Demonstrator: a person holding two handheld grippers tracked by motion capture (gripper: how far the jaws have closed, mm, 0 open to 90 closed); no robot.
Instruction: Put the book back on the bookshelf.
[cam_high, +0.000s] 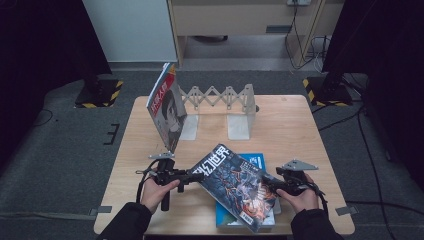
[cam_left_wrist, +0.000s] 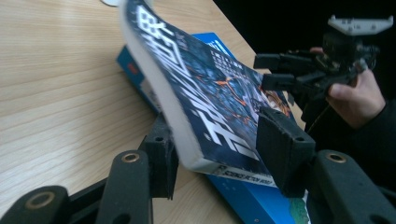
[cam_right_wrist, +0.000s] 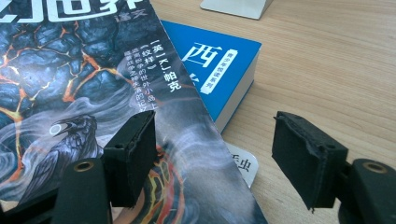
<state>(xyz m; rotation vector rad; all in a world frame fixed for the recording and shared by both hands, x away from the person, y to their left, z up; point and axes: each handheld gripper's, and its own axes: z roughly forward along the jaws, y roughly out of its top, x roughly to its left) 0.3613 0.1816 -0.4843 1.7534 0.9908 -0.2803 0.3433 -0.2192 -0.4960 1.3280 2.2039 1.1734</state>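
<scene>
A dark magazine (cam_high: 232, 185) with an orange lava and raven cover lies tilted over a blue book (cam_high: 252, 160) near the table's front edge. My left gripper (cam_high: 196, 176) is at the magazine's left corner. In the left gripper view its jaws (cam_left_wrist: 217, 149) are shut on the magazine (cam_left_wrist: 210, 93), one pad under the white page edge and one on the cover. My right gripper (cam_high: 267, 184) is at the magazine's right side. Its jaws (cam_right_wrist: 215, 154) stand open: one rests over the cover (cam_right_wrist: 70, 70), the other hangs apart above the table beside the blue book (cam_right_wrist: 215, 70).
Another magazine (cam_high: 167, 107) leans upright at the left end of a white expanding bookend rack (cam_high: 220, 97) at the back of the wooden table (cam_high: 295, 130). A small white label (cam_right_wrist: 243, 165) peeks out under the dark magazine. Bare tabletop lies to the left and right.
</scene>
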